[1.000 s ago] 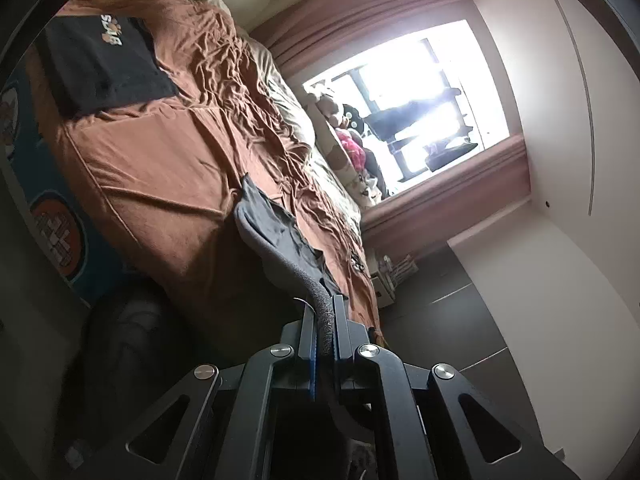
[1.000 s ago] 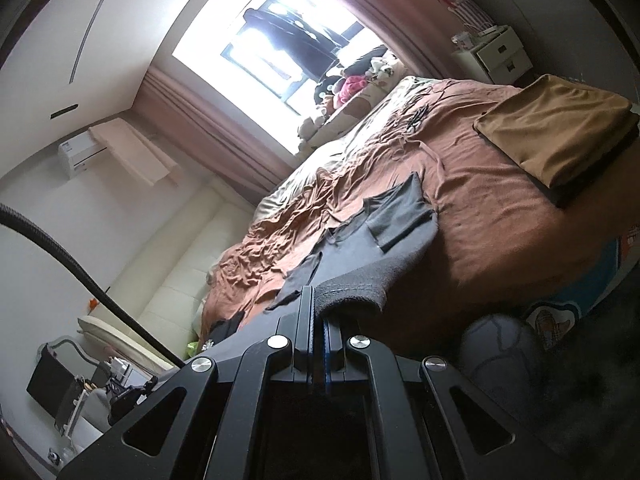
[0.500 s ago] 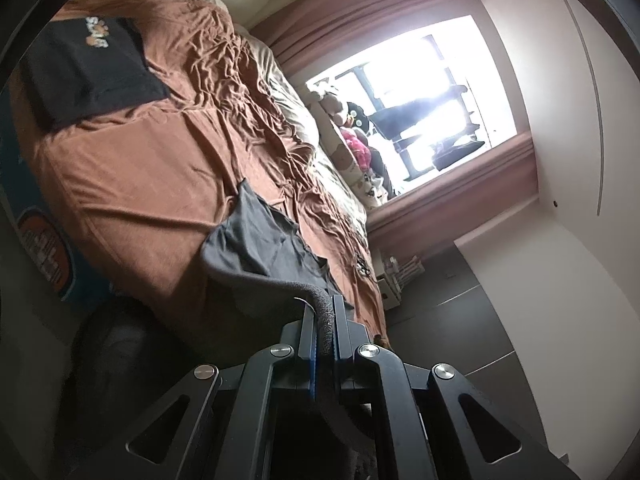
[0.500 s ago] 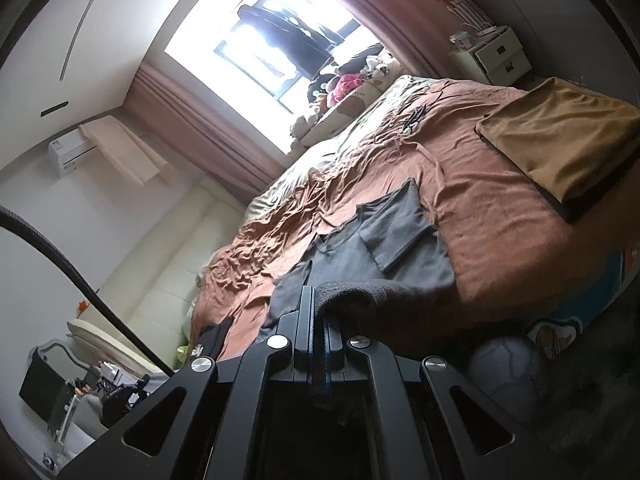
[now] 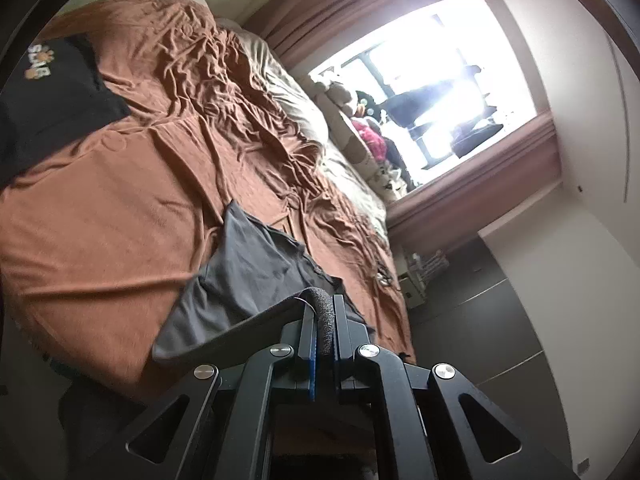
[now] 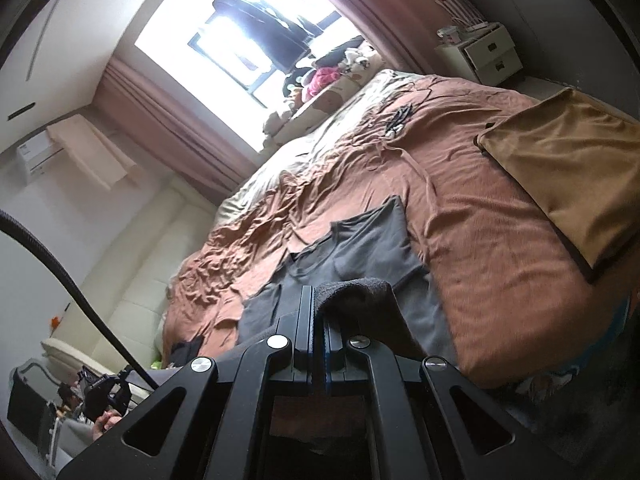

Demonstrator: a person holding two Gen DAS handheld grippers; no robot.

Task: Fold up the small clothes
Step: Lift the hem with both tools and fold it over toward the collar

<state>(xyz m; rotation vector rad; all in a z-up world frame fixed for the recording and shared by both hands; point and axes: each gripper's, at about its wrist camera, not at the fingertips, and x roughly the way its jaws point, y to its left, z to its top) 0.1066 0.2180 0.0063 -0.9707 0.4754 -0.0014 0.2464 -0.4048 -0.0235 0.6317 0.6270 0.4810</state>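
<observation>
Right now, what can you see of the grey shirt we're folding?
The grey shirt is dark, soft knit with a round neckline and one sleeve folded inward. It lies front-up on the brown bedspread near the bed's edge. Its near hem is lifted and bunched, pinched by both the left gripper and right gripper.

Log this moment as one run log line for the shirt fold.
left claw: shut on grey shirt hem | right claw: shut on grey shirt | shirt: partly on brown bedspread | fold: unfinished

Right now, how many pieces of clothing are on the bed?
3 visible: a grey shirt held by both claws at the near edge, a black printed top folded, and a tan folded piece. More may be hidden.
</observation>
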